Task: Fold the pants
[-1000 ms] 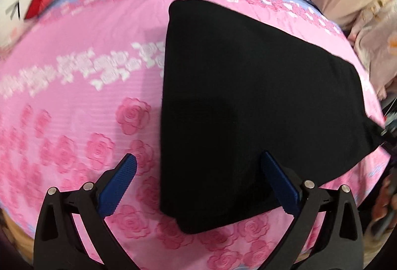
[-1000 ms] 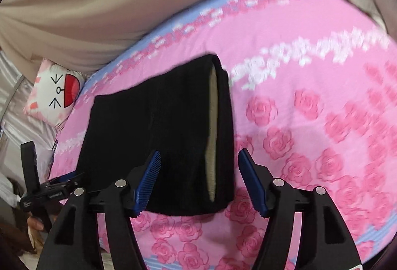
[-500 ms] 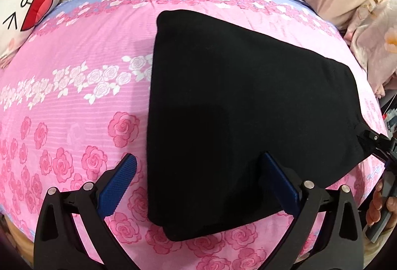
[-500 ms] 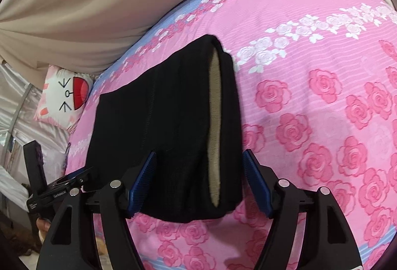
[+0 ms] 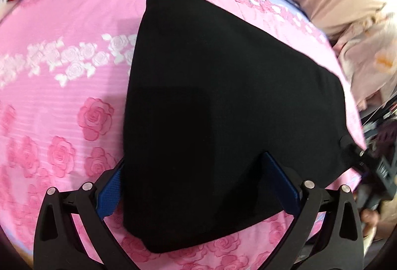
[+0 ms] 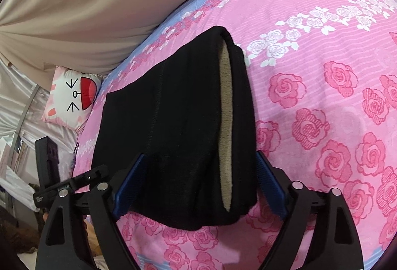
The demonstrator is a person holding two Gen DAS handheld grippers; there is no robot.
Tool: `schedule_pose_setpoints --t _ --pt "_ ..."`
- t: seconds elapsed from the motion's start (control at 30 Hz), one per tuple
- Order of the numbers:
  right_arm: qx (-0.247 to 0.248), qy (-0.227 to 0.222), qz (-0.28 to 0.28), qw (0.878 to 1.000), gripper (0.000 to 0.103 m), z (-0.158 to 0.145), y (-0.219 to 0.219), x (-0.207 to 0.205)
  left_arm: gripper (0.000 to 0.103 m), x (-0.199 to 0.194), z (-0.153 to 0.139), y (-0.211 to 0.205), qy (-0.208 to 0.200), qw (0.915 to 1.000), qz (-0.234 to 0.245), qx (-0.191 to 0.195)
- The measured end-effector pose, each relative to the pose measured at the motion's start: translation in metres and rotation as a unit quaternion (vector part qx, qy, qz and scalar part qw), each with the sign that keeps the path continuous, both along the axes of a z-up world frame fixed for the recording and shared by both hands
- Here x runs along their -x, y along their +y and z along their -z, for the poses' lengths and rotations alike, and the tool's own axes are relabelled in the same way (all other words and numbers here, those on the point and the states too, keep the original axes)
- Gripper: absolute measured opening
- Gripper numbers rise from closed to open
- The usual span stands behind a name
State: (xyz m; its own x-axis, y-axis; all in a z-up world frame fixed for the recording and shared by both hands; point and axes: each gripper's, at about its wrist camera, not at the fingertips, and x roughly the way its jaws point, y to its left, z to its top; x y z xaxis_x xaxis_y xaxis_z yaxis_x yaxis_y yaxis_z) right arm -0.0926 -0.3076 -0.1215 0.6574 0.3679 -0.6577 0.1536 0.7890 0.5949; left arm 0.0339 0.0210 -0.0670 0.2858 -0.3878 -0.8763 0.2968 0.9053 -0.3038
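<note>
Both claws, my left claw [image 5: 196, 185] and right claw [image 6: 198, 183], hang spread and empty-handed over the black pants [image 5: 223, 108], already a compact folded stack mid-bed [image 5: 62, 96], so little seems left.

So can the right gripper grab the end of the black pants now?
Probably yes. The right gripper is open with its fingers either side of the black pants, and nothing blocks the way.

I see matt black knit cloth on the pants [image 5: 230, 106], with a fuzzy beige fleece lining [image 6: 225, 121]. The bedsheet [image 6: 322, 51] looks like soft printed cotton. My right gripper [image 6: 198, 185] shows matt black plastic, ribbed blue pads [image 6: 269, 185] and shiny metal pins.
</note>
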Motion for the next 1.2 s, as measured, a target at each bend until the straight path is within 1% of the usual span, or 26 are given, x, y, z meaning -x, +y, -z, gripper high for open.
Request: schedule_pose_setpoints --t 0.07,0.17,0.3,0.37,0.4,0.43,0.47,0.5,0.53,0.67,0.73,0.87,1.07,1.13,1.2 --pt "0.005 -0.003 -0.004 1.000 0.086 0.000 0.001 0.001 0.098 0.000 0.000 0.001 0.002 0.9999 0.004 0.009" --pt "-0.010 -0.007 -0.003 1.000 0.087 0.001 -0.001 0.001 0.098 0.001 0.000 0.000 0.002 0.9998 0.007 0.020" --pt "0.000 -0.013 -0.015 1.000 0.087 0.001 0.003 -0.004 0.098 0.004 0.002 -0.013 -0.017 0.9997 0.012 0.010" --pt "0.004 -0.014 -0.014 1.000 0.085 0.002 0.005 -0.006 0.097 0.003 0.002 -0.016 -0.023 0.9996 0.007 0.018" --pt "0.011 -0.014 -0.014 1.000 0.077 0.001 0.006 -0.006 0.085 0.003 0.001 -0.017 -0.024 0.9995 0.007 0.022" --pt "-0.001 -0.013 -0.018 1.000 0.062 0.002 0.005 -0.007 0.074 0.003 -0.001 -0.017 -0.027 0.9993 0.005 0.025" --pt "-0.020 -0.014 -0.017 1.000 0.058 0.004 0.004 -0.006 0.052 0.003 -0.003 -0.016 -0.024 0.9989 0.007 0.039" --pt "-0.034 -0.015 -0.013 0.999 0.053 0.006 0.003 -0.005 0.047 0.002 -0.003 -0.015 -0.012 0.9979 0.011 0.062" --pt "-0.032 -0.016 -0.009 0.999 0.051 0.005 0.005 -0.004 0.044 0.002 -0.004 -0.015 -0.009 0.9975 0.012 0.069" --pt "-0.033 -0.028 -0.002 0.999 0.045 -0.006 0.007 0.001 0.040 0.004 -0.011 -0.019 -0.016 0.9979 0.017 0.060" --pt "-0.031 -0.036 -0.003 0.999 0.041 -0.015 0.009 0.005 0.039 0.008 -0.022 -0.022 -0.028 0.9976 0.025 0.058" --pt "-0.018 -0.054 -0.008 0.998 0.038 -0.035 0.012 0.010 0.038 0.014 -0.042 -0.022 -0.048 0.9960 0.038 0.065" --pt "0.004 -0.091 -0.021 0.996 0.035 -0.075 0.018 0.022 0.038 0.026 -0.081 -0.013 -0.090 0.9909 0.056 0.083" --pt "0.015 -0.110 -0.024 0.993 0.035 -0.093 0.021 0.025 0.038 0.027 -0.096 -0.011 -0.106 0.9880 0.059 0.096" --pt "0.029 -0.132 -0.028 0.990 0.035 -0.112 0.022 0.026 0.038 0.028 -0.110 -0.008 -0.122 0.9853 0.064 0.101"
